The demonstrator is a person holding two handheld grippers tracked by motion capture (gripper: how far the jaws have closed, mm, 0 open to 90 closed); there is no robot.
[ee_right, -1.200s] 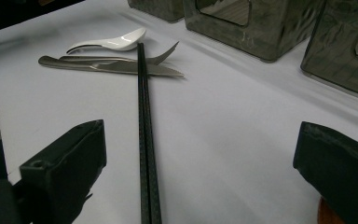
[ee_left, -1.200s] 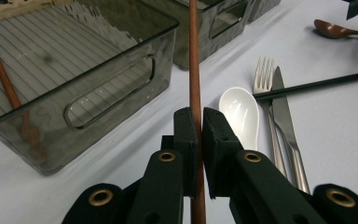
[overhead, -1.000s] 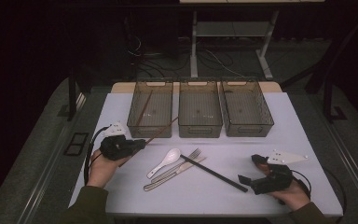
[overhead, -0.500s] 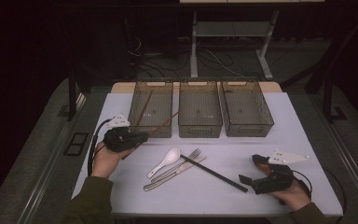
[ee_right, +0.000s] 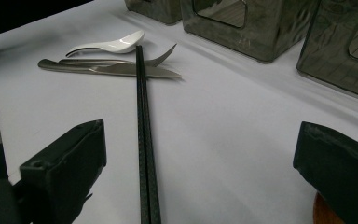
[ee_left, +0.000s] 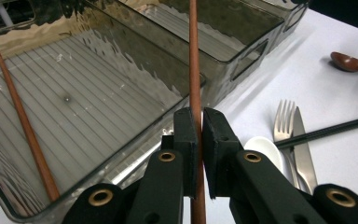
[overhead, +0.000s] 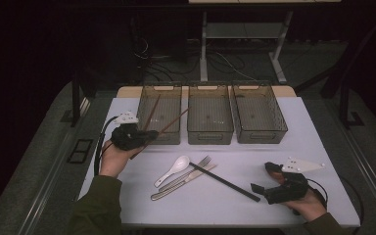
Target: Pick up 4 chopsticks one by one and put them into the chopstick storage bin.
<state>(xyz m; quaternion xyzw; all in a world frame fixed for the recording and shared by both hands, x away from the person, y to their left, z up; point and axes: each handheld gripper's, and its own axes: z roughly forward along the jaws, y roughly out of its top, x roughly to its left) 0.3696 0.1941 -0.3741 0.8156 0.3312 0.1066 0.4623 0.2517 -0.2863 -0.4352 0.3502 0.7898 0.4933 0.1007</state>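
Note:
My left gripper (overhead: pixel 149 137) (ee_left: pixel 199 140) is shut on a brown chopstick (overhead: pixel 174 122) (ee_left: pixel 194 70), held just in front of the left bin (overhead: pixel 159 138) (ee_left: pixel 135 140). The stick slants up and to the right over that bin's near rim. A second brown chopstick (overhead: pixel 152 111) (ee_left: pixel 25 126) lies inside this bin. My right gripper (overhead: pixel 264 178) (ee_right: pixel 200 163) rests open at the front right of the table. A pair of black chopsticks (overhead: pixel 225 181) (ee_right: pixel 144 140) lies on the table between its wide jaws, untouched.
A white spoon (overhead: pixel 174 169) (ee_right: pixel 109 45), a fork (overhead: pixel 196 166) (ee_left: pixel 284 121) and a knife (overhead: pixel 176 186) (ee_left: pixel 303 144) lie together mid-table under the black chopsticks' far end. The middle bin (overhead: pixel 210 134) and right bin (overhead: pixel 262 134) stand behind. A brown spoon (ee_left: pixel 352 63) lies farther off.
My left gripper has lifted and moved toward the left bin with the brown chopstick, whose far end now hangs over the bin. The right gripper has not moved.

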